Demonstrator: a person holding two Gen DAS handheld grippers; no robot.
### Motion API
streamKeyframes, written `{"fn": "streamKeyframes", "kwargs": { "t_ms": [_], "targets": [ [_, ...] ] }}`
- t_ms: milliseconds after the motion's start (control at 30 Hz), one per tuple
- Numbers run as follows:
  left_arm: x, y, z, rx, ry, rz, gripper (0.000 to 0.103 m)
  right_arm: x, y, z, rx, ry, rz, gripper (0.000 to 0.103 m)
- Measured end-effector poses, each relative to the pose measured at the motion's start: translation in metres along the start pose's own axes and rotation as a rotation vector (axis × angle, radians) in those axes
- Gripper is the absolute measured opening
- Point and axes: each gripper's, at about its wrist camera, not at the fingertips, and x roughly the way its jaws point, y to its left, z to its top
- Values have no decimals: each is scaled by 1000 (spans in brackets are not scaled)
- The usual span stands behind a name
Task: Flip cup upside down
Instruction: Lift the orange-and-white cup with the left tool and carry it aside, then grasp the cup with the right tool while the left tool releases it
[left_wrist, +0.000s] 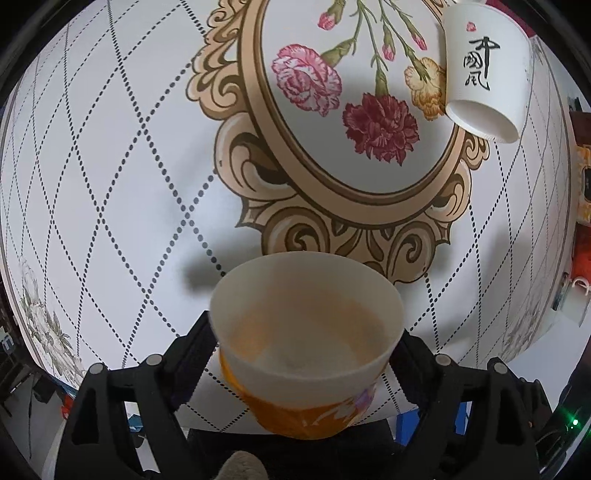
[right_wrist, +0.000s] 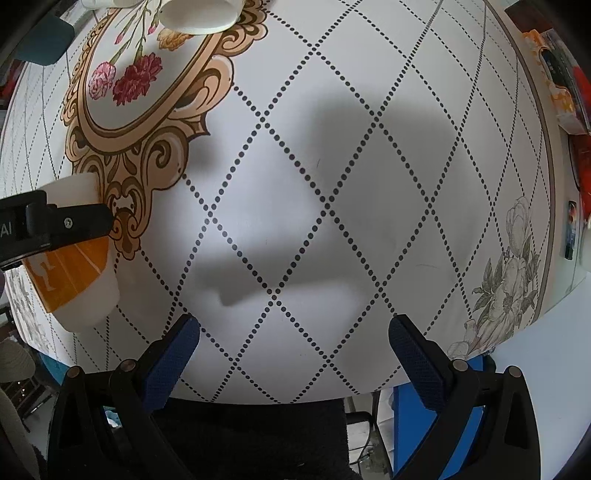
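My left gripper (left_wrist: 306, 354) is shut on an orange-and-white paper cup (left_wrist: 306, 332), held above the table with its open mouth facing away from the camera. In the right wrist view the same cup (right_wrist: 74, 280) hangs at the left, clamped by a black finger (right_wrist: 66, 221). A second white paper cup (left_wrist: 484, 74) with black calligraphy lies tilted at the far right of the flower medallion; its rim also shows in the right wrist view (right_wrist: 199, 14). My right gripper (right_wrist: 295, 343) is open and empty above the tablecloth.
The round table (right_wrist: 332, 184) has a white cloth with dotted diamonds and a gold-framed flower medallion (left_wrist: 369, 110). Boxes and clutter (right_wrist: 565, 92) stand beyond the table's right edge. A dark chair seat (right_wrist: 258, 435) lies below the near edge.
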Motion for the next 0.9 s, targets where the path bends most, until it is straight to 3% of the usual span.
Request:
{"fn": "streamKeyframes", "kwargs": {
  "t_ms": [333, 600, 900],
  "targets": [
    [-57, 17, -14, -22, -101, -40, 86, -41, 11, 4, -15, -41, 55, 103],
    [-103, 74, -44, -114, -223, -23, 87, -71, 47, 5, -94, -65, 117, 103],
    [-82, 149, -87, -295, -202, -1, 87, -84, 103, 7, -243, -71, 99, 103]
  ]
}}
